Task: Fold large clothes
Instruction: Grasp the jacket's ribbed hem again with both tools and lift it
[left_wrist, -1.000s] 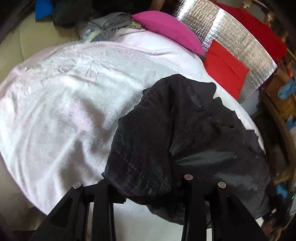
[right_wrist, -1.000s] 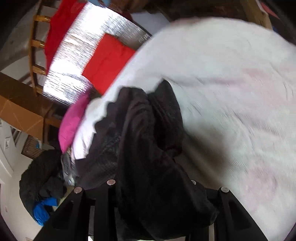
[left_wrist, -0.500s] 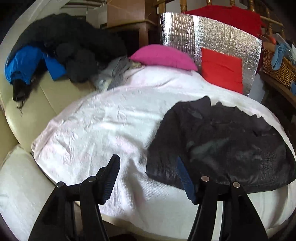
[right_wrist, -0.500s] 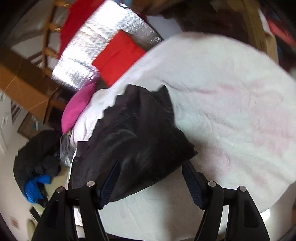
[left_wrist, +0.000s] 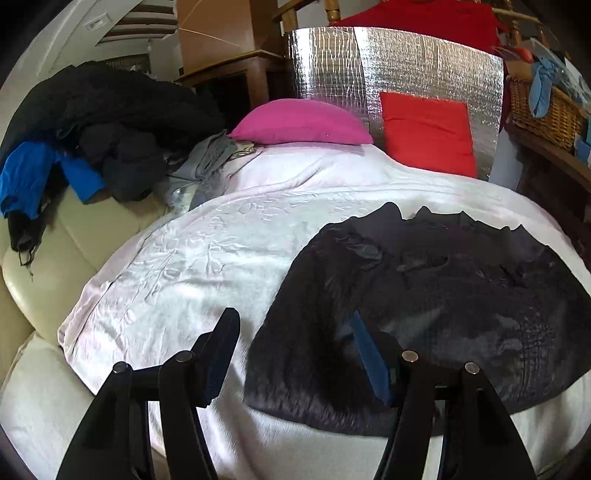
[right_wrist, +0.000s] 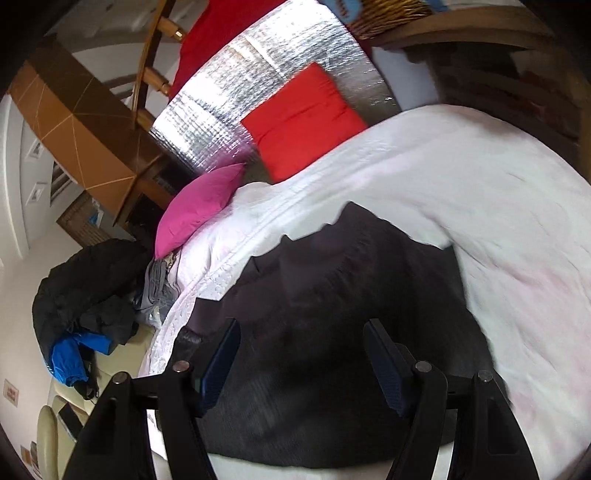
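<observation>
Left wrist view only: you see the whole black garment (left_wrist: 424, 310) spread flat, its jagged far edge towards the red cushion (left_wrist: 428, 138); a wicker basket (left_wrist: 543, 110) with a blue cloth sits far right, and a cream sofa seat (left_wrist: 40, 266) shows at the left.
Right wrist view only: the scene is tilted; you see a pale wall with small pictures at the left and an orange-brown panel (right_wrist: 77, 129) above the pink cushion (right_wrist: 197, 208). The garment is blurred here.
Both views: the white bedcover (left_wrist: 207, 254), silver foil panel (left_wrist: 399, 70) and a dark pile of clothes with a blue piece (left_wrist: 85, 129) appear.
Garment place: it lies on the bedcover, on the right half in the left wrist view, well apart from the cushions.
Left tool (left_wrist: 291, 332): your jaws stand wide apart and hold nothing. The garment's near left corner lies below them; one finger is over bare bedcover, the other over black cloth.
Right tool (right_wrist: 301, 339): your jaws stand wide apart and hold nothing. The black garment (right_wrist: 332, 314) fills the gap beneath both fingers; whether they touch it you cannot tell.
</observation>
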